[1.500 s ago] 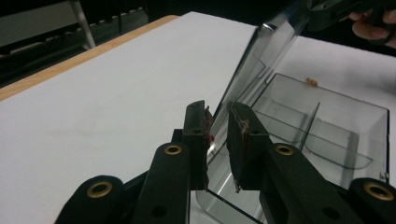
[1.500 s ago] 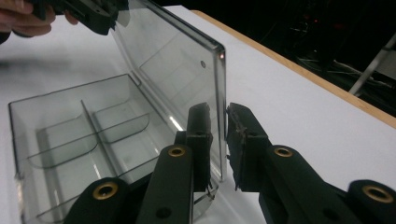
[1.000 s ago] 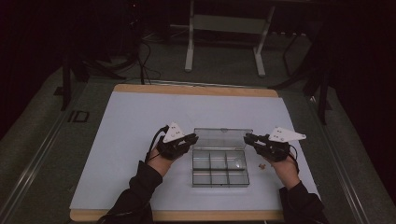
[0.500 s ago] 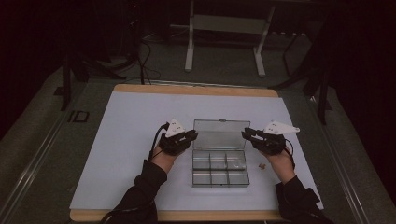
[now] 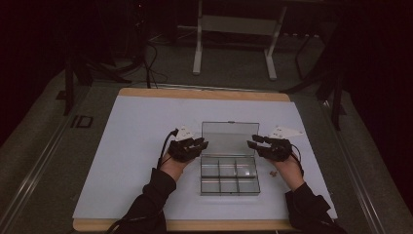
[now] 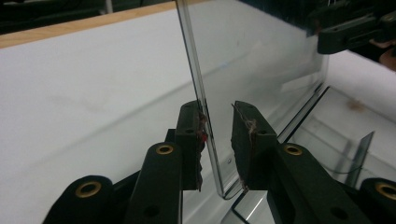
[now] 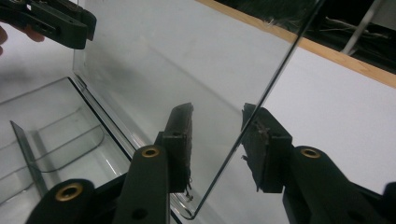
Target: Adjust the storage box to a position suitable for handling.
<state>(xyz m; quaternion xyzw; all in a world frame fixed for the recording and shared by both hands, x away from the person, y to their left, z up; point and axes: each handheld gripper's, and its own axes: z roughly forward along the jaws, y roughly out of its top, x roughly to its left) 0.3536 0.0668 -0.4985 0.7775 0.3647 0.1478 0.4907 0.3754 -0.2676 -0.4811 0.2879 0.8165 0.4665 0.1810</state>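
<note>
The clear, colourless plastic compartment box (image 5: 230,173) has a see-through lid (image 5: 229,138) that takes a grey tint from the pale blue-white sheet (image 5: 136,141) covering the bench. The bench's light brown wooden edge (image 5: 204,93) frames that sheet. Both tongs, left (image 5: 200,145) and right (image 5: 254,143), are matt black with brass-coloured rivets; reddish marks fleck their pads (image 6: 201,135). A small brown speck (image 5: 272,172) lies on the sheet.

Left hand-held gripper (image 5: 199,145) and right hand-held gripper (image 5: 254,144), jaws just opening, slightly parted
</note>
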